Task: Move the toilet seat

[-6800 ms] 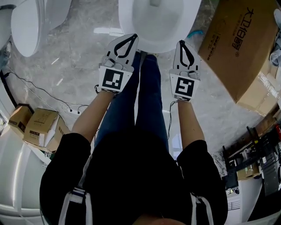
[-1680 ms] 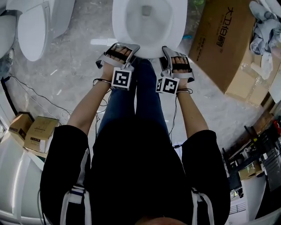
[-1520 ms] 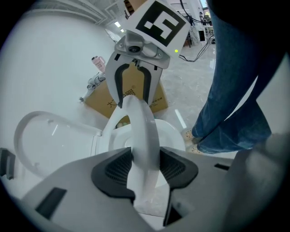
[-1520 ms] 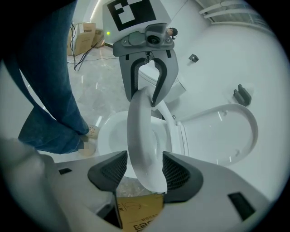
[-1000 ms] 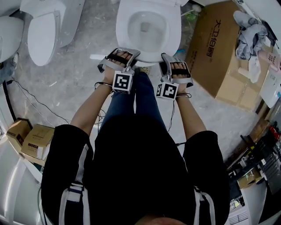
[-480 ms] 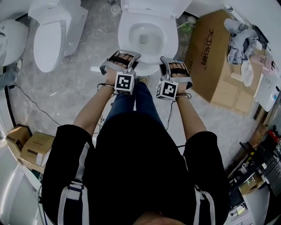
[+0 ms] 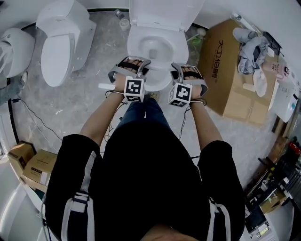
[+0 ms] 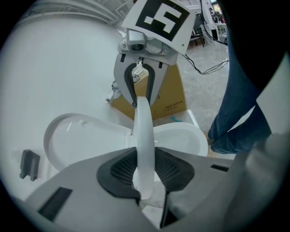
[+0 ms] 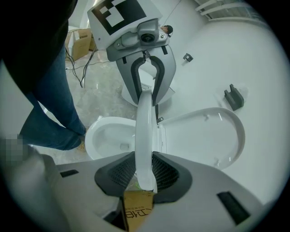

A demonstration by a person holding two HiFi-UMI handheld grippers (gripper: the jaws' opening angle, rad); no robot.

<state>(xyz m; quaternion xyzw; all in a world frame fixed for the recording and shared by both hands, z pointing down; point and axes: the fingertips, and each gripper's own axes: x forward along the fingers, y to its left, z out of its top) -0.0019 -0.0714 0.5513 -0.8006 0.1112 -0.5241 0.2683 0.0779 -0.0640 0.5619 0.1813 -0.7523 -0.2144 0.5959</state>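
Over the front of the toilet bowl point(image 7: 151, 49), the head view shows me the left gripper point(image 7: 131, 63) at the bowl's left flank and the right gripper point(image 7: 189, 71) at its right flank. They sit about level with each other, with the toilet seat point(image 7: 159, 80) spanning between them. The lid point(image 7: 160, 14) stands up behind the bowl.

In the left gripper view, the seat point(image 8: 145, 136) appears edge-on as a narrow white strip. It runs from my left gripper point(image 8: 147, 174) straight across to the right gripper point(image 8: 140, 88) on the far side. The left jaws have just been closing, and their dark pads now press on the seat's rim from both sides. The seat stands between the lid point(image 8: 81, 140) and the bowl point(image 8: 181, 140), so I read it as partly raised.

The right gripper view mirrors this. The right gripper point(image 9: 144, 174) has just been closing too, and it pinches the opposite rim of the seat point(image 9: 145, 131). The left gripper point(image 9: 145, 84) faces it from across the bowl point(image 9: 111, 136), and the lid point(image 9: 204, 136) lies on the other side of the strip.

So the seat's grip-to-grip axis lies crosswise over the bowl, with each hand on its own end and neither nearer. The hinge sits behind the bowl by the lid, so I judge that both hands must travel together to avoid twisting the seat
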